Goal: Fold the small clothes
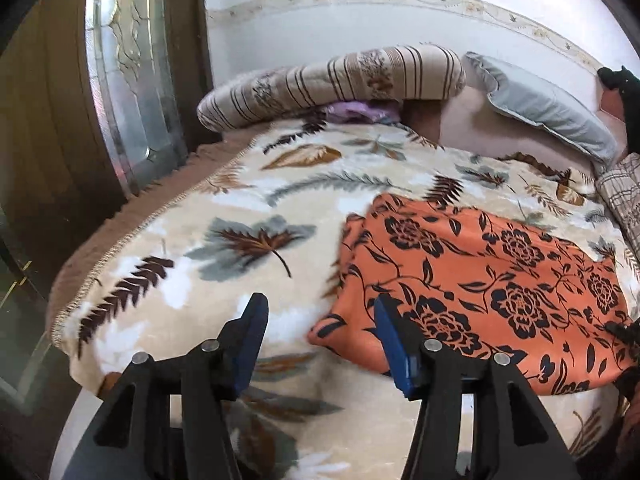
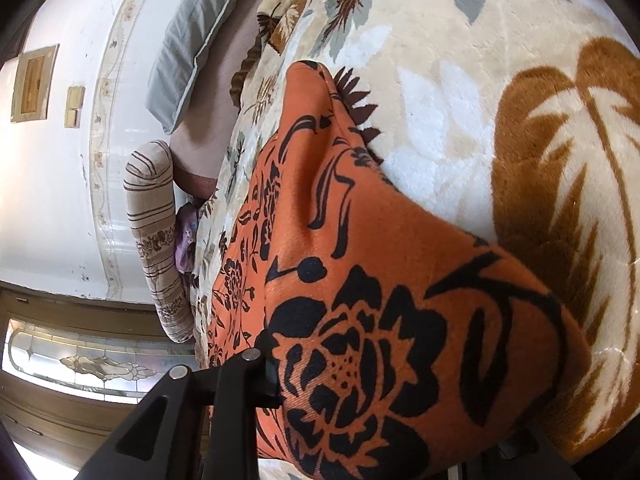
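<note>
An orange garment with black flowers (image 1: 480,280) lies flat on the leaf-patterned blanket (image 1: 224,216). My left gripper (image 1: 320,320) is open and empty, hovering just above the blanket at the garment's near left corner, right finger over its edge. In the right wrist view the same garment (image 2: 360,300) fills the frame and drapes over my right gripper (image 2: 276,368); only the left finger shows, pressed against the cloth, and the right finger is hidden under it. The gripper appears shut on the garment's edge.
A striped bolster (image 1: 332,80) and a grey pillow (image 1: 548,116) lie at the head of the bed by the white wall. A purple cloth (image 1: 356,112) sits under the bolster. A wooden door with glass panel (image 1: 132,80) stands left of the bed.
</note>
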The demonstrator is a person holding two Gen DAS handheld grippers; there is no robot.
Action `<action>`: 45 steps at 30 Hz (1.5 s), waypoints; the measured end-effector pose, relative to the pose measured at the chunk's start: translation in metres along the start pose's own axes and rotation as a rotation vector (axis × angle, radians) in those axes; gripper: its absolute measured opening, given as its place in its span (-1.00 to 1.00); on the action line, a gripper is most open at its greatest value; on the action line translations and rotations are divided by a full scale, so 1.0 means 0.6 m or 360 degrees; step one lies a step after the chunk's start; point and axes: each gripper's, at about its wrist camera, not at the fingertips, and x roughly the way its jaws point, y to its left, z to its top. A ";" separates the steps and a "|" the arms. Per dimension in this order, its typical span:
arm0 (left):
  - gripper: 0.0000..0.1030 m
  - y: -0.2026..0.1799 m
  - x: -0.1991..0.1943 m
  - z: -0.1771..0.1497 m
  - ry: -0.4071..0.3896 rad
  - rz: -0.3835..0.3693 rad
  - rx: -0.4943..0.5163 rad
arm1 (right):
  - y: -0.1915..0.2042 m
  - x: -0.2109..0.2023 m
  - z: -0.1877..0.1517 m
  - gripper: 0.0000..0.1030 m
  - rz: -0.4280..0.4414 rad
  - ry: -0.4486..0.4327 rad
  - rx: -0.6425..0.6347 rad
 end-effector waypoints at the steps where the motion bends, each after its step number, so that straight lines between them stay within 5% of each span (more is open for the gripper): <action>1: 0.09 -0.003 -0.004 0.004 -0.0010 0.0003 0.0009 | 0.000 0.000 0.000 -0.38 0.0002 0.0000 0.0004; 10: 0.38 -0.086 0.002 0.015 0.0015 -0.0106 0.0108 | -0.010 -0.003 0.003 -0.35 0.0064 0.0025 0.0084; 17: 0.54 -0.124 0.134 -0.039 0.0406 -0.0107 0.0214 | -0.019 -0.002 0.007 -0.24 0.0130 0.0038 0.0147; 20: 0.58 -0.124 0.127 -0.040 0.0340 -0.0129 0.0238 | -0.018 -0.004 0.009 -0.01 0.0197 0.0036 0.0165; 26: 0.58 -0.101 0.134 0.020 0.0291 -0.0145 0.0281 | -0.015 -0.006 0.007 -0.01 0.0200 0.0011 0.0129; 30: 0.60 -0.058 0.160 0.049 0.0246 -0.0087 0.0250 | 0.004 -0.003 0.001 -0.39 0.0019 -0.0049 -0.0038; 37: 0.62 -0.036 0.200 0.025 0.0303 -0.0177 0.0187 | 0.076 -0.006 -0.021 -0.52 -0.0276 -0.0216 -0.0460; 40: 0.62 -0.047 0.201 0.028 0.0294 -0.0149 0.0261 | 0.141 -0.019 -0.039 -0.54 -0.0318 -0.0305 -0.0669; 45: 0.62 0.008 0.205 0.051 0.0334 -0.0189 0.0011 | 0.273 -0.015 -0.104 -0.54 -0.0290 -0.0322 -0.1059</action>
